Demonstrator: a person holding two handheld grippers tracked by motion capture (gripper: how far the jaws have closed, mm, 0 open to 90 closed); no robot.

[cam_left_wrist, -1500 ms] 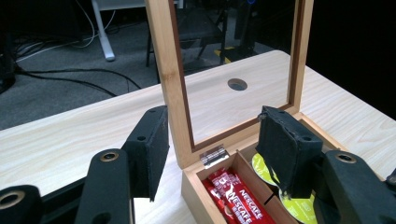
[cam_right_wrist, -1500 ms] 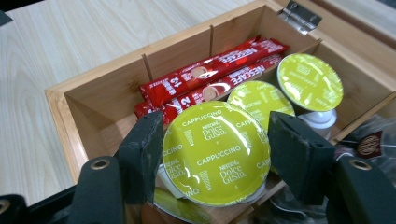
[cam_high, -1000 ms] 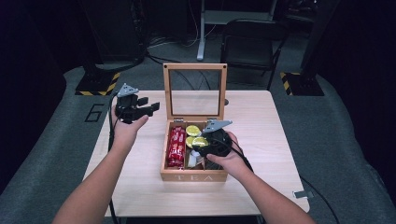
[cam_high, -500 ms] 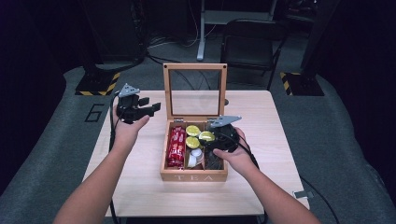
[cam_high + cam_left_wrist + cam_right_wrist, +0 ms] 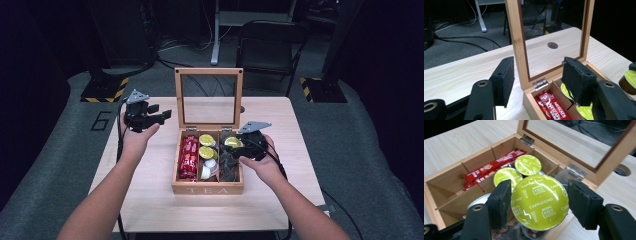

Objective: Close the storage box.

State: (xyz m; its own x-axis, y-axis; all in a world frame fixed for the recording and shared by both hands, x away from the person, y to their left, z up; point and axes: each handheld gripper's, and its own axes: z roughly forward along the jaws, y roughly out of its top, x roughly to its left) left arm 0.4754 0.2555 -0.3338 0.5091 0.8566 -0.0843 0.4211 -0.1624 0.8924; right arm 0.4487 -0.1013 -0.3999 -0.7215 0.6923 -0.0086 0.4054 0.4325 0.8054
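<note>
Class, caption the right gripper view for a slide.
Black right gripper holding a lime-lidded cappuccino capsule above the open wooden tea box.

My tabletop [image 5: 150, 200] is brightly lit from overhead, the room behind dark; glare streaks my capsule's foil lid [image 5: 540, 201]; slightly soft.

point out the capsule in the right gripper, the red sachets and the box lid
capsule [image 5: 539, 202], right gripper view, middle of its green foil top
red sachets [image 5: 188, 158], high view, middle of the pack
box lid [image 5: 208, 71], high view, top bar of its wooden frame
</note>
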